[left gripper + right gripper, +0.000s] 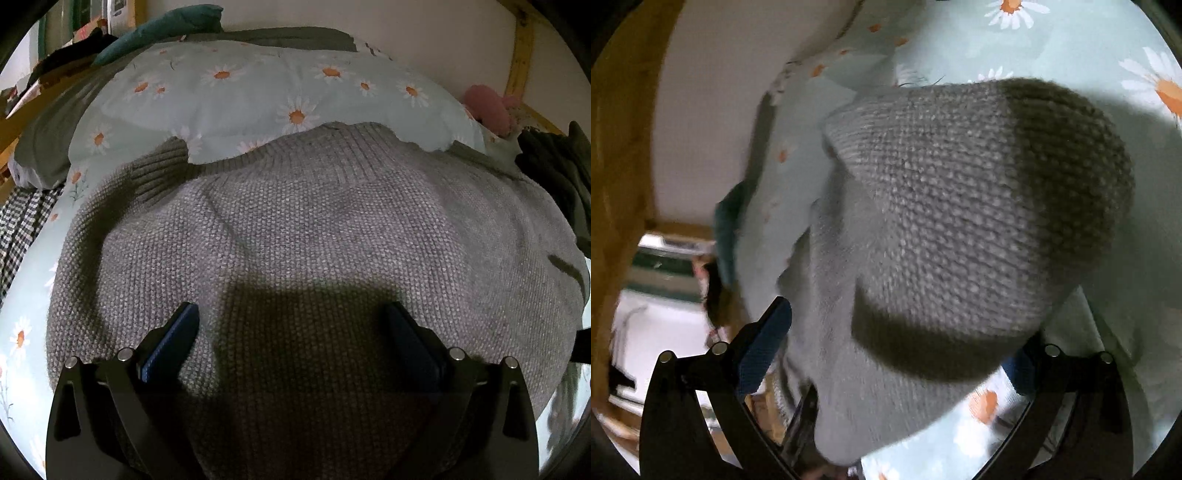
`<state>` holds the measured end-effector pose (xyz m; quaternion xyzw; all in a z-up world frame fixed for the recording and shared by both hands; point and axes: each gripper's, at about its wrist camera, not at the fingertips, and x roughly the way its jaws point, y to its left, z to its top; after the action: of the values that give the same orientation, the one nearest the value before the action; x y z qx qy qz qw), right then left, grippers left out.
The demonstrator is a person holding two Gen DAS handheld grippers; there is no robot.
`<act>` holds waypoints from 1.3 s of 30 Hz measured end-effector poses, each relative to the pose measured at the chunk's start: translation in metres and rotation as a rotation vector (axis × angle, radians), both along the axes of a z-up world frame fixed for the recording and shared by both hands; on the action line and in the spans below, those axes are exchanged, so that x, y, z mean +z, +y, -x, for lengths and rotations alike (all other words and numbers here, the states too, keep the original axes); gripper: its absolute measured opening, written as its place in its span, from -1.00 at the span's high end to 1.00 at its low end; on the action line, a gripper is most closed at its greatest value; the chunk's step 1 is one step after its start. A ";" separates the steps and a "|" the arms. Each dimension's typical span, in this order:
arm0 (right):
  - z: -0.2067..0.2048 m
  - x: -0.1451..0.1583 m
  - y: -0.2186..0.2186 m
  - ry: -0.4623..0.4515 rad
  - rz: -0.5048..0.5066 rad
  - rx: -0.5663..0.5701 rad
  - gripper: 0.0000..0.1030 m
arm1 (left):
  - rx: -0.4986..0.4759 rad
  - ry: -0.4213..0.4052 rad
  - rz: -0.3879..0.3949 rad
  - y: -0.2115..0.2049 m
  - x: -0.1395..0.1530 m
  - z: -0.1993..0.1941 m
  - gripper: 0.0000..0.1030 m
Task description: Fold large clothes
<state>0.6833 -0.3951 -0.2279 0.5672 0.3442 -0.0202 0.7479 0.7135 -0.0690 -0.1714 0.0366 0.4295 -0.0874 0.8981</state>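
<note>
Daisy-print duvet (258,107) under grey knit sweater (314,229), pink plush (487,107) beyond, left gripper (291,328) jaws apart, right gripper (897,332) spread around sweater fold

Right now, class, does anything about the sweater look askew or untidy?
Yes. One ribbed cuff lies bent across the upper-left of the grey sweater, and in the right wrist view a bulging fold bunches unevenly rather than lying flat.

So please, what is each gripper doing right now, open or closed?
Left gripper: open, above the grey sweater, holding nothing.
Right gripper: open; a fold of the sweater lies between its fingers, not clamped.
</note>
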 end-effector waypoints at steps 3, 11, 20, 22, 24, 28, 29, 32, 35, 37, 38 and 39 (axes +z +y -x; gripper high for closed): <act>-0.010 -0.001 0.000 -0.013 0.059 -0.008 -0.96 | 0.004 -0.003 -0.002 0.000 0.000 -0.001 -0.91; 0.002 -0.023 -0.027 0.026 -0.037 -0.034 0.27 | 0.004 -0.010 -0.005 0.000 0.001 0.002 -0.91; 0.091 -0.009 -0.047 -0.067 -0.115 -0.112 0.36 | -0.064 -0.009 0.002 -0.017 0.003 0.034 -0.91; 0.122 -0.010 -0.057 -0.074 -0.123 -0.159 0.36 | -0.101 -0.001 0.005 -0.030 0.004 0.048 -0.91; 0.157 -0.012 -0.069 -0.082 -0.120 -0.217 0.36 | -0.143 0.002 0.005 -0.049 0.004 0.068 -0.91; 0.202 -0.018 -0.090 -0.080 -0.093 -0.294 0.36 | -0.151 -0.018 0.010 -0.077 0.002 0.103 -0.91; 0.204 -0.018 -0.092 -0.081 -0.089 -0.299 0.36 | -0.144 -0.024 0.007 -0.080 0.002 0.106 -0.91; 0.203 -0.010 -0.088 -0.085 -0.015 -0.291 0.36 | -0.126 -0.036 0.012 -0.079 0.000 0.109 -0.91; 0.199 0.004 -0.080 -0.126 0.060 -0.288 0.36 | -0.128 -0.036 0.014 -0.077 -0.001 0.108 -0.91; 0.196 0.022 -0.074 -0.171 0.125 -0.271 0.36 | -0.128 -0.039 0.010 -0.078 -0.002 0.108 -0.91; 0.196 0.028 -0.071 -0.192 0.156 -0.260 0.36 | -0.127 -0.039 0.010 -0.081 -0.002 0.110 -0.91; 0.195 0.038 -0.067 -0.215 0.194 -0.247 0.36 | -0.127 -0.038 0.011 -0.081 -0.002 0.110 -0.91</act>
<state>0.4887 -0.4619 -0.1903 0.5293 0.1867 -0.0842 0.8233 0.6038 -0.1500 -0.1735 0.0608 0.4086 -0.1459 0.8990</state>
